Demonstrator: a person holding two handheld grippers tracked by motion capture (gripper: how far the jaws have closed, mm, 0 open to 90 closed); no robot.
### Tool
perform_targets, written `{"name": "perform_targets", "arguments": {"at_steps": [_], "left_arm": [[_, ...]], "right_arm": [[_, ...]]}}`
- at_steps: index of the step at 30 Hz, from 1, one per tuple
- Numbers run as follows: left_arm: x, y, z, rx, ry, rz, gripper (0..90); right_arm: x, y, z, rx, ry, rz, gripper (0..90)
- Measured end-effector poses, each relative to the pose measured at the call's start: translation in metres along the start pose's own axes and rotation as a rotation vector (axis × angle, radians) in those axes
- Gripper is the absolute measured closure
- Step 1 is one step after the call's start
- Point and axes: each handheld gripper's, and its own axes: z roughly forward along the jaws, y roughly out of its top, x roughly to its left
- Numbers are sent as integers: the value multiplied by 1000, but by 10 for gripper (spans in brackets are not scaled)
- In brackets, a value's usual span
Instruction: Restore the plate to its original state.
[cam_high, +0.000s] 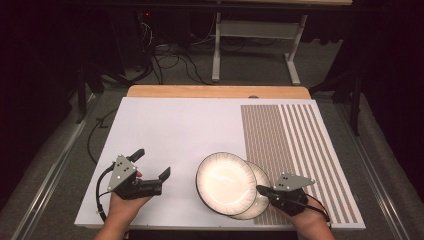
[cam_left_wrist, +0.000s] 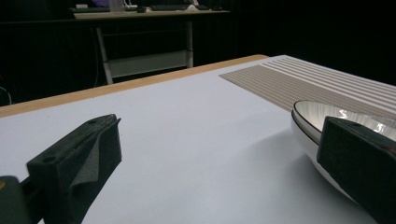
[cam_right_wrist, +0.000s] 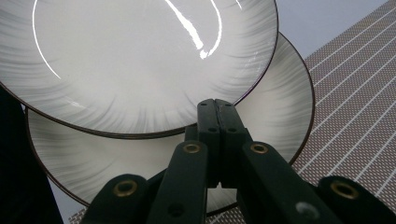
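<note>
The upper plate (cam_high: 225, 183) is round, so it has no long axis; its hollow side faces up. In the high view it seems tilted a little and lies over a part of the lower plate (cam_high: 261, 200), which rests on the white board (cam_high: 175, 130) at the edge of the striped mat (cam_high: 295, 150). Both plates are white with grey brush strokes and a thin dark rim.

The right gripper (cam_high: 261, 190) has its jaws fully together. In the right gripper view the two black jaws stand pressed side by side, and their tips (cam_right_wrist: 215, 108) are at the near rim of the upper plate (cam_right_wrist: 130, 60), above the face of the lower plate (cam_right_wrist: 275, 107). Whether the tips pinch this rim or lie just against it, I cannot tell. Seen from these tips, the upper plate spreads ahead and to the left, and the striped mat (cam_right_wrist: 355, 107) is to the right.

The left gripper (cam_high: 152, 164) has its jaws spread wide, with nothing between them. It hovers over the bare white board (cam_left_wrist: 187, 140). In the left gripper view the plate (cam_left_wrist: 308, 126) is just beside the right jaw, partly hidden behind it, and the left jaw is well apart from it.
</note>
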Motion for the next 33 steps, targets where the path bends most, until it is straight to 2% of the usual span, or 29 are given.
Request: {"name": "perform_targets", "arguments": {"at_steps": [7,33], "left_arm": [[1,0,-3,-33,4,-4,26],[4,0,-4,-13,13,-6,29]], "right_arm": [[0,0,0,0,-1,2,900],[0,0,0,0,0,-4,900]]}}
